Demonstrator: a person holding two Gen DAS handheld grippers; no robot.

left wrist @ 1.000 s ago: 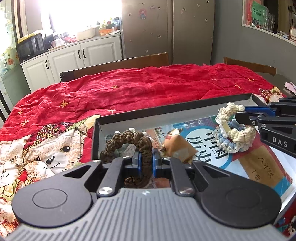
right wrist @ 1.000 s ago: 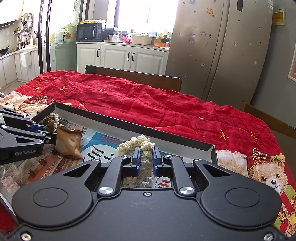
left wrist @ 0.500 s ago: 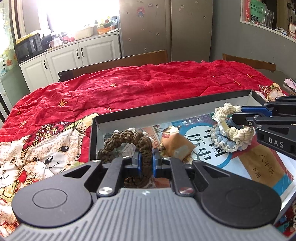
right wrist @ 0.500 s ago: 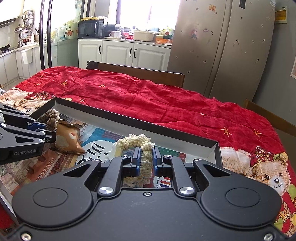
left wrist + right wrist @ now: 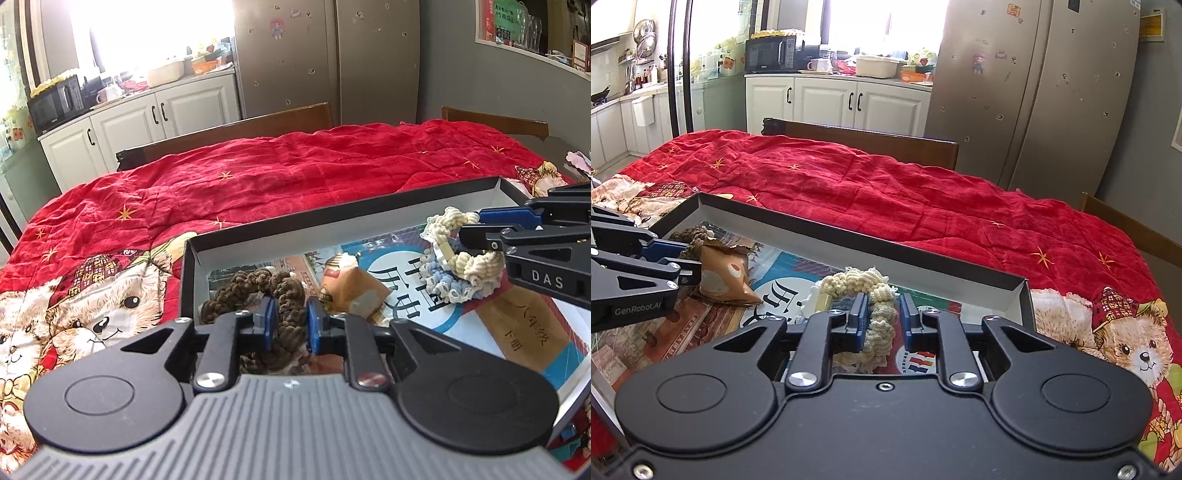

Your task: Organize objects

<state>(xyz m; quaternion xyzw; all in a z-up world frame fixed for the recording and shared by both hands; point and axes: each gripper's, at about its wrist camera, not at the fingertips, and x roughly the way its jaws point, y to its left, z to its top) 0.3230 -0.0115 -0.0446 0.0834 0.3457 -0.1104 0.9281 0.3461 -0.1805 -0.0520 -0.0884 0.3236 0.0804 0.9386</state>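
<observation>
While both grippers' jaws are opening, the step looks like release into the box [image 5: 332, 225]: left gripper [image 5: 289, 328] around one brown scrunchie [image 5: 284, 314] at lower centre, right gripper [image 5: 882, 325] around one cream scrunchie [image 5: 871, 291]. Next, lift clear. One snack packet [image 5: 351, 288] lies between.

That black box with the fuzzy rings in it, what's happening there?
A person is tidying things into the black box on the red blanket, with a gripper in each hand. The left gripper has a brown scrunchie between its jaws, and the right gripper has a cream scrunchie. Both jaws are opening, letting the scrunchies go inside the box, beside a brown snack packet.
</observation>
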